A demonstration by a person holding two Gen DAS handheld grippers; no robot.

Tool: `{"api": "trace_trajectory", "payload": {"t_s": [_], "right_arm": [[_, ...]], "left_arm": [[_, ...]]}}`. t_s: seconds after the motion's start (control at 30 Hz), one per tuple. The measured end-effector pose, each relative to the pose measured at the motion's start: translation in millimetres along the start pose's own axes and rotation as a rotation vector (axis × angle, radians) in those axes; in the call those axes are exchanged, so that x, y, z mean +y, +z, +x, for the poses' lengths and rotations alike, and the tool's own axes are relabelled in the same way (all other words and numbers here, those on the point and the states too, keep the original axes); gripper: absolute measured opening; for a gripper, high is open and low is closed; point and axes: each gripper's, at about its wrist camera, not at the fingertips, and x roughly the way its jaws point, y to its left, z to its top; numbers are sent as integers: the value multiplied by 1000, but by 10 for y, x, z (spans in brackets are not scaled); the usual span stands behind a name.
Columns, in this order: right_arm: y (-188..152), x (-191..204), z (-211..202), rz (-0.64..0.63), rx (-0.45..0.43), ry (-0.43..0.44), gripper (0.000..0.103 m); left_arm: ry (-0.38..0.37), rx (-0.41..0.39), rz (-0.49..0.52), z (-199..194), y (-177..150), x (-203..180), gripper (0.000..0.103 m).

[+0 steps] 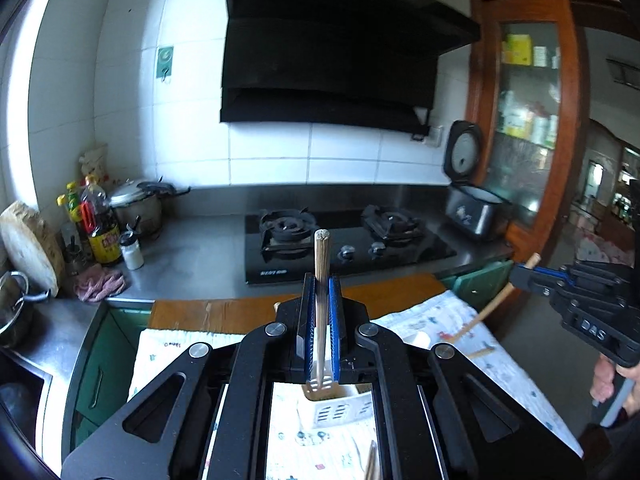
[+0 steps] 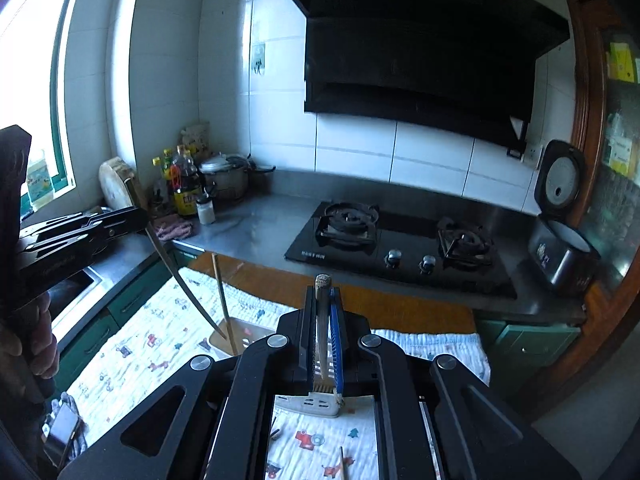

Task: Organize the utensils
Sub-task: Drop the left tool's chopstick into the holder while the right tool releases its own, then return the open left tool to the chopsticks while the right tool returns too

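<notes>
Chopsticks are going into the white holder [image 1: 340, 408] on the cloth-covered surface [image 1: 460, 320]. Each gripper is clamped on one chopstick: left gripper [image 1: 321, 304] holds its chopstick [image 1: 321, 280] upright, tip at the holder's slots at 6 o'clock; right gripper [image 2: 323, 320] holds another [image 2: 322, 312] likewise. Best lower one stick at a time, keeping it vertical, releasing only once the tip is inside.

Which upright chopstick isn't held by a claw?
The pale wooden chopstick standing free in the holder; the others are clamped in the left claw and right claw.
</notes>
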Motion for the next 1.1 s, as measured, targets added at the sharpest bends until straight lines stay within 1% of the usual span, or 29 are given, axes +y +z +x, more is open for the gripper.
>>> {"api": "trace_trajectory", "payload": {"t_s": [0.17,0.33,0.43,0.6,0.67,0.73,0.77,0.8,0.87,0.93,0.97,1.0,1.1], "right_arm": [[-107,-21,264,0,44,8,7],[-214,-39,446,6,85,10,7],[-282,-41,530,11,105,9,7],[-363,-44,622,17,125,10,7],[-377,-46,654,22,132,10,7],[-388,-41,678,21,139,11,7],[-401,-31,694,18,144,8,7],[-407,-37,710,18,148,5,7],[-432,-26,728,19,154,7,7],[-434,-39,722,22,153,8,8],[-428,-39,697,21,142,2,9],[-425,-41,672,18,134,-5,10],[-428,-41,530,16,106,-14,12]], "left_arm": [[-3,61,-57,326,-144,140,5],[-4,113,-97,540,-345,295,5],[-20,153,-122,660,-469,371,5],[-24,207,-132,785,-619,412,6],[-33,215,-124,805,-649,412,6],[-26,221,-119,809,-678,397,7],[-29,223,-123,807,-687,399,8],[-29,228,-127,814,-687,398,12],[-31,228,-127,798,-693,388,19],[-28,222,-123,765,-695,378,29],[-28,216,-129,732,-694,383,38],[-29,209,-132,696,-686,382,41],[-25,189,-133,550,-686,401,41]]}}
